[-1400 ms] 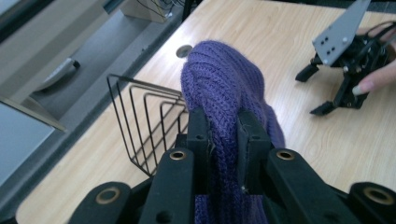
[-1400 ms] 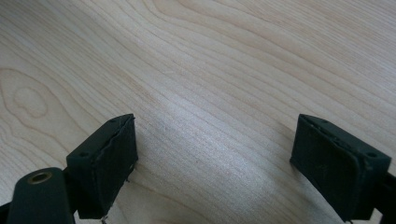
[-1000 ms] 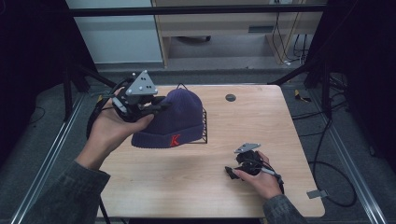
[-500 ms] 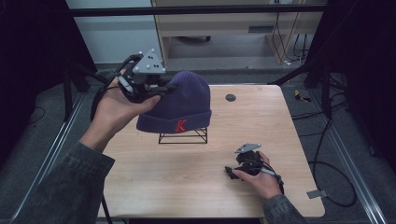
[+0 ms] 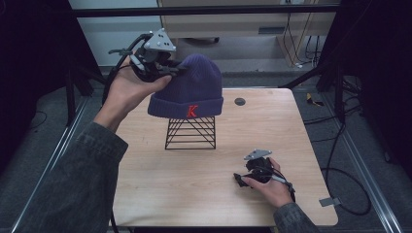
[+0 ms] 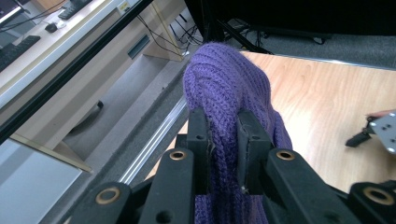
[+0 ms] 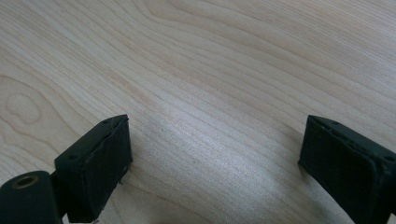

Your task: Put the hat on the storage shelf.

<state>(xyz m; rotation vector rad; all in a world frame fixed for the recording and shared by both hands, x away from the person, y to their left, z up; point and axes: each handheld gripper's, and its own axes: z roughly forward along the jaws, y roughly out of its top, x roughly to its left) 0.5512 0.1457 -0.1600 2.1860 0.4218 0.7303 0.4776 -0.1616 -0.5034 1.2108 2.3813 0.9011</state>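
Observation:
A purple knit beanie with a red K hangs over a black wire stand; its rim is level with the stand's top. My left gripper is shut on the beanie's crown from the left. In the left gripper view both pads of the left gripper pinch a fold of the beanie's knit. My right gripper rests low over the table at the front right. Its jaws have just been opening, and in the right gripper view the right gripper stands open over bare wood.
A small dark round disc lies on the table behind and to the right of the stand. The table's edges drop to a metal frame and a grey floor with cables at the right.
The left hand has lifted the beanie up and a little to the right, and the wire stand beneath it is now exposed. The right hand has kept still.

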